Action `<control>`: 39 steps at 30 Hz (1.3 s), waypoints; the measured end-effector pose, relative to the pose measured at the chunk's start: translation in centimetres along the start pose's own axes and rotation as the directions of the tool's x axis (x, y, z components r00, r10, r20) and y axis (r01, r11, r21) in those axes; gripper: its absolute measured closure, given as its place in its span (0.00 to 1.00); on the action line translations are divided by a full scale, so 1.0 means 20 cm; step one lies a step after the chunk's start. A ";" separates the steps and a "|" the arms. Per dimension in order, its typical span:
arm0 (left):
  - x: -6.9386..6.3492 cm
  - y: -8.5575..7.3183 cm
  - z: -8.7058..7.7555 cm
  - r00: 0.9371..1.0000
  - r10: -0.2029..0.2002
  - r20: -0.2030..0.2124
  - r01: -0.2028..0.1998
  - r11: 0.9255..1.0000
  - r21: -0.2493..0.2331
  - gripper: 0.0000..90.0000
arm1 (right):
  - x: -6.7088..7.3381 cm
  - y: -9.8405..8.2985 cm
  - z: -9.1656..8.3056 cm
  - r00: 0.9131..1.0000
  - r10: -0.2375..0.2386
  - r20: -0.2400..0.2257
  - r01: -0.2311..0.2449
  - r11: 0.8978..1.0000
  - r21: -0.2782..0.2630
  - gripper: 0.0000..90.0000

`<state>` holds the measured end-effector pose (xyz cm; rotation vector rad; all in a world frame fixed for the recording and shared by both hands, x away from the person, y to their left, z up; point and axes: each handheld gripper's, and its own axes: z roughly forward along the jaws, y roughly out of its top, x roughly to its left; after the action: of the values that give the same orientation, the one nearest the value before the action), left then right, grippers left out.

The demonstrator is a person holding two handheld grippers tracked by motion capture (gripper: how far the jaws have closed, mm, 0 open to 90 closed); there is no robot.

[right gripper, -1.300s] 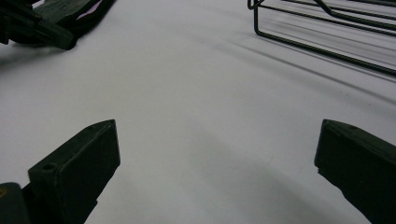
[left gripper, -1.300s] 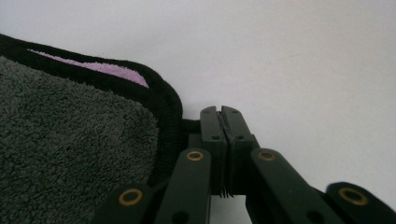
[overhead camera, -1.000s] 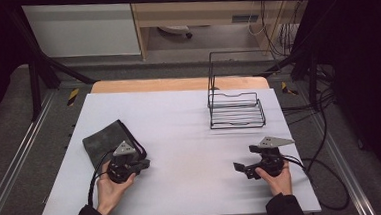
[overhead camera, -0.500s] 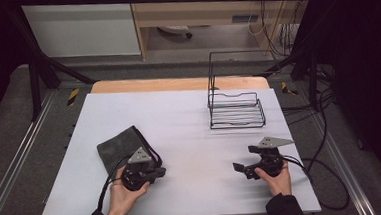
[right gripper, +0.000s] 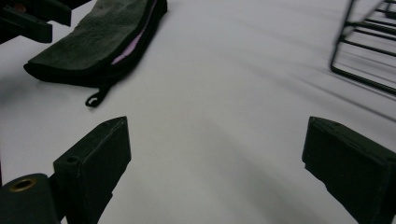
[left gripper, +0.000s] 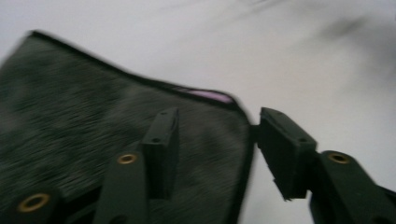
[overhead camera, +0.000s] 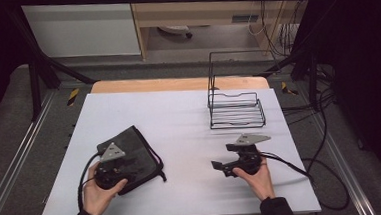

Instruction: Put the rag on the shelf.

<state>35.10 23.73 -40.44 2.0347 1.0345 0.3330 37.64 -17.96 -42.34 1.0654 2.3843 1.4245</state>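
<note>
We see no readable writing or labels. Our left gripper (overhead camera: 113, 168), jaws just opening and released, hovers over the dark pouch (overhead camera: 137, 152) near the table's (overhead camera: 179, 113) front-left corner; our right gripper (overhead camera: 221, 166) is spread, empty.

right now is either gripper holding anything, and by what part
Nothing is held. The left gripper has just opened over the pouch's corner, not pressing it. The right gripper is open over bare table.

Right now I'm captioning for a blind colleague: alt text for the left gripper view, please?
The left gripper hovers open over a dark fabric pouch lying on a white table, one jaw above the cloth, the other past its edge. A pink lining shows at the pouch's opening.
</note>
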 end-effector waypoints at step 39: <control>0.34 -0.14 -0.08 0.981 -0.141 -0.133 0.138 0.990 -0.028 0.15 | 0.49 0.20 0.80 0.989 0.039 -0.143 -0.009 0.978 0.206 0.64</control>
<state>36.91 30.77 -42.38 1.9317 1.2452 0.4096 40.07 0.83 -45.46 1.0723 2.6807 1.3290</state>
